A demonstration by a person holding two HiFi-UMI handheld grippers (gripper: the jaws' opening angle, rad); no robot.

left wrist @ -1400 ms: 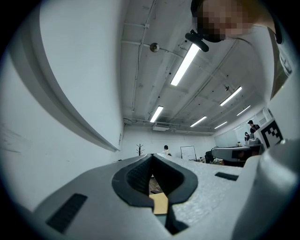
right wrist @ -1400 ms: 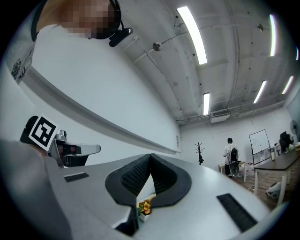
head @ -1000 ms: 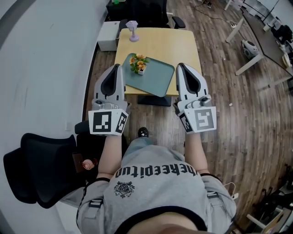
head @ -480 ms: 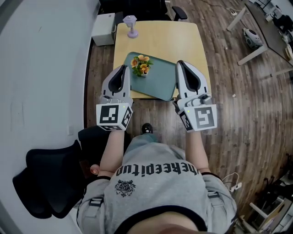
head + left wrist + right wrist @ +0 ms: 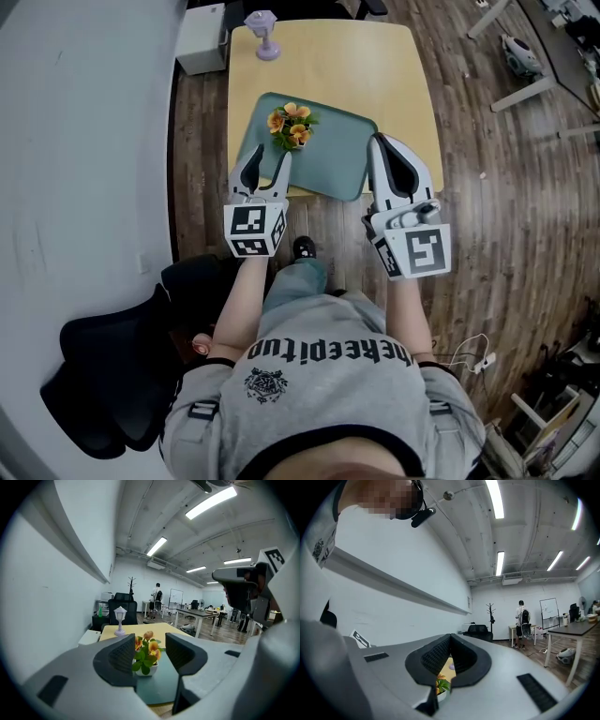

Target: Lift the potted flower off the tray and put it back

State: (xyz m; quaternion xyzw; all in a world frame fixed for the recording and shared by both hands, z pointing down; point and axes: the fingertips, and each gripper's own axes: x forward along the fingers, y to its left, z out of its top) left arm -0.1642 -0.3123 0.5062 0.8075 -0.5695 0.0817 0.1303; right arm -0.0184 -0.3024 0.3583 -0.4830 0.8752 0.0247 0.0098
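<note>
Head view: the potted flower (image 5: 292, 125) stands upright at the far left of the tray (image 5: 342, 157), straight beyond the nearer left gripper (image 5: 269, 161), its empty jaws opening; the right gripper (image 5: 381, 142), jaws together, sits well to the right.

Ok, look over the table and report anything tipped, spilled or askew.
Only the tray: it lies skewed on the table, close to its near edge. The potted flower stands upright on it, nothing spilled.
</note>
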